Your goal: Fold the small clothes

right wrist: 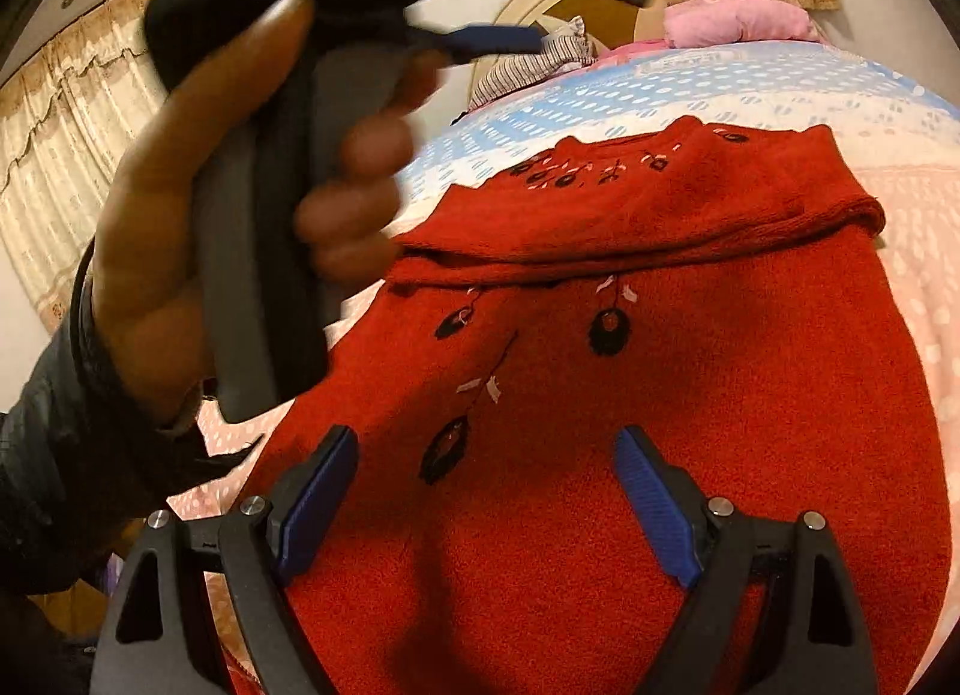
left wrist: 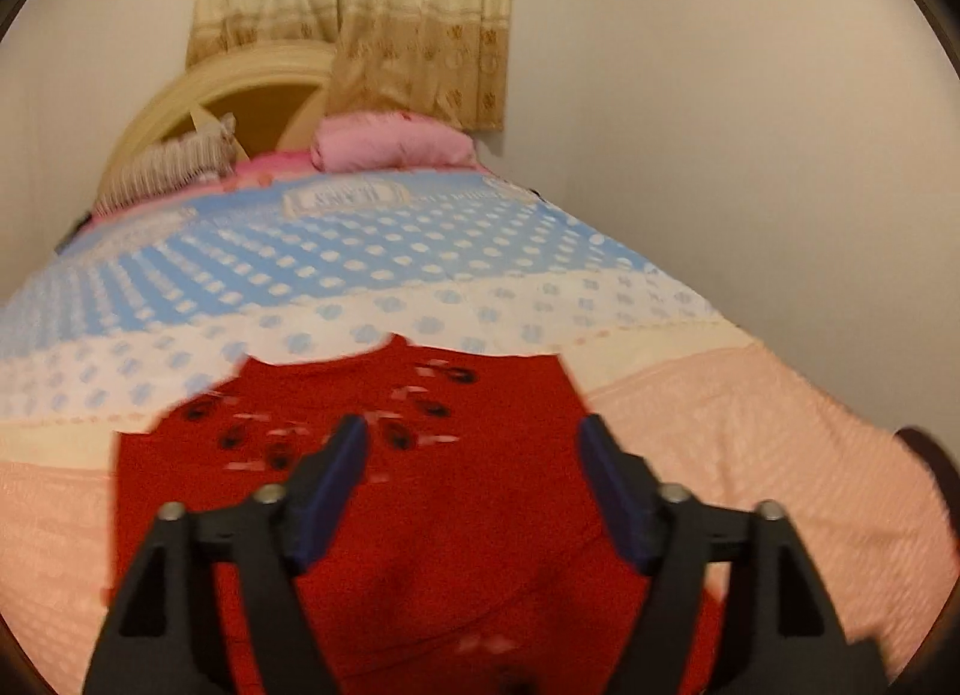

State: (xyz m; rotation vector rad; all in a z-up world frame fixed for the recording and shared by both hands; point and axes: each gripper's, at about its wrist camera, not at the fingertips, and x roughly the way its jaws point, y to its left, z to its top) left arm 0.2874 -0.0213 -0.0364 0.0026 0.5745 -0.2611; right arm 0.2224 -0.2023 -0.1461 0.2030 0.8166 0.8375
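1. Red knit sweater spread on the bed, lying across the pink and blue-dotted bedspread; black embroidered flowers face up.
2. One fold already in: a band of knit doubled across the upper chest, ridge running side to side; likely a sleeve or the top edge laid over to square the shape.
3. Left gripper: jaws spread wide, nothing between them; hovering over the sweater's middle, pointed toward the neckline; view blurred, so contact with fabric impossible to confirm.
4. Right gripper: jaws spread, empty; low above the lower body of the sweater, near the flower stem; placed to pin or pick the hem side, by the look of it.
5. Person's hand on the left tool's handle fills the right view's upper left; dark sleeve at the wrist.
6. Judgement: mid-fold, between grasps; next grip probably hem or side edge, both jaws needing a clean pinch of thick knit; risk of dragging the folded band out of line.
7. Pink pillow at the headboard, well apart.
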